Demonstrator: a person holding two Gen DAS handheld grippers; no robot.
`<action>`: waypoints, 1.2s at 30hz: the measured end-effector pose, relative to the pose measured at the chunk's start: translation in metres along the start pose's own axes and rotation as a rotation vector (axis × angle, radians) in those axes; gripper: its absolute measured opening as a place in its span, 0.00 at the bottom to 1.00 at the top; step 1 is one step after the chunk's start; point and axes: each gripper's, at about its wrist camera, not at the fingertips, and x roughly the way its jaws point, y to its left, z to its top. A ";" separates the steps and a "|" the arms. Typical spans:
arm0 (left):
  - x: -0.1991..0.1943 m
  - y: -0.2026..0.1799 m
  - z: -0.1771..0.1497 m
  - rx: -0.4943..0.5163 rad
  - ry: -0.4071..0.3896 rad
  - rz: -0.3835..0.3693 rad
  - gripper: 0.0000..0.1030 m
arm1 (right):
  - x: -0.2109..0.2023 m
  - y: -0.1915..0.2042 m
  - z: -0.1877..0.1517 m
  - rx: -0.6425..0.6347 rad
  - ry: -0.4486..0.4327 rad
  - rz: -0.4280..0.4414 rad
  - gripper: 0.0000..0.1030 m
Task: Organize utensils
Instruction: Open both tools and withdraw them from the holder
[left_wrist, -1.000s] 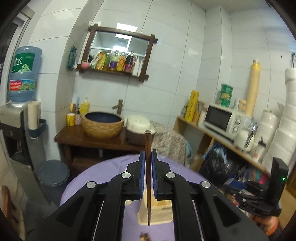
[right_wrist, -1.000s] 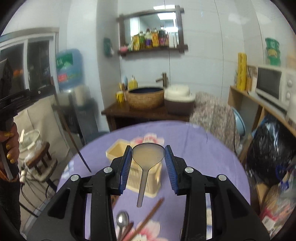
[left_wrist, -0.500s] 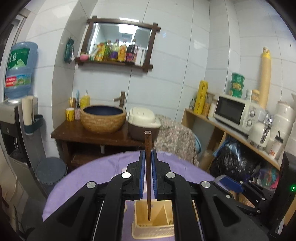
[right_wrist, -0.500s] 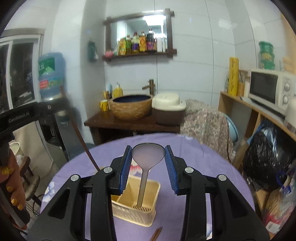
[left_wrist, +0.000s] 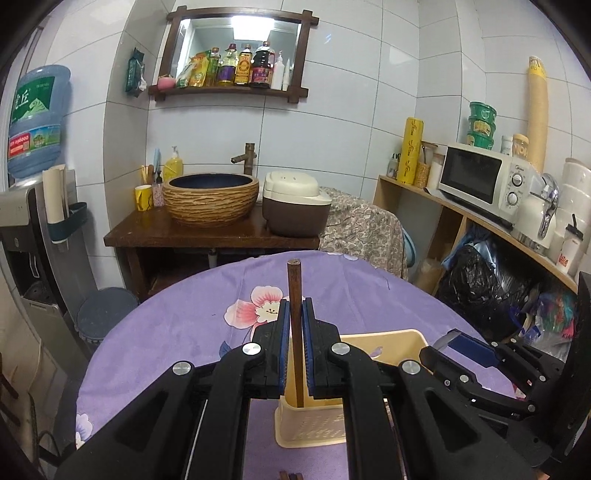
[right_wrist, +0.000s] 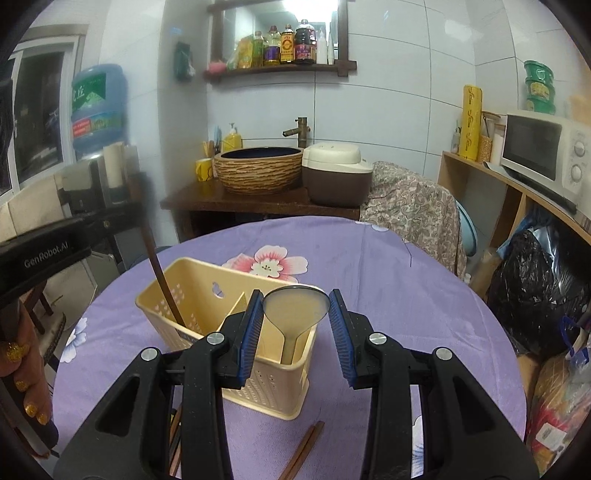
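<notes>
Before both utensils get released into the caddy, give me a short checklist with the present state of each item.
1. Left hand-held gripper shut on chopstick: ok.
2. Chopstick tip inside the caddy's left compartment: ok.
3. Right hand-held gripper holding spoon by its bowl: ok.
4. Spoon handle down in the right compartment: ok.
5. Either utensil touching the caddy floor: cannot tell.
6. Caddy upright on the tablecloth: ok.

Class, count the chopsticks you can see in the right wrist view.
3: one chopstick standing in the caddy's left compartment, and a pair lying on the tablecloth in front. More may be hidden behind the grippers.
</notes>
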 end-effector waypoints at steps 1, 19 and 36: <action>0.000 -0.001 0.000 0.003 0.000 0.000 0.08 | 0.000 0.000 0.000 -0.003 -0.002 -0.003 0.36; -0.061 0.023 -0.045 -0.039 -0.090 0.059 0.93 | -0.055 -0.005 -0.035 -0.011 -0.068 -0.029 0.74; -0.086 0.070 -0.164 -0.108 0.218 0.168 0.95 | -0.095 0.009 -0.160 -0.064 0.133 -0.152 0.86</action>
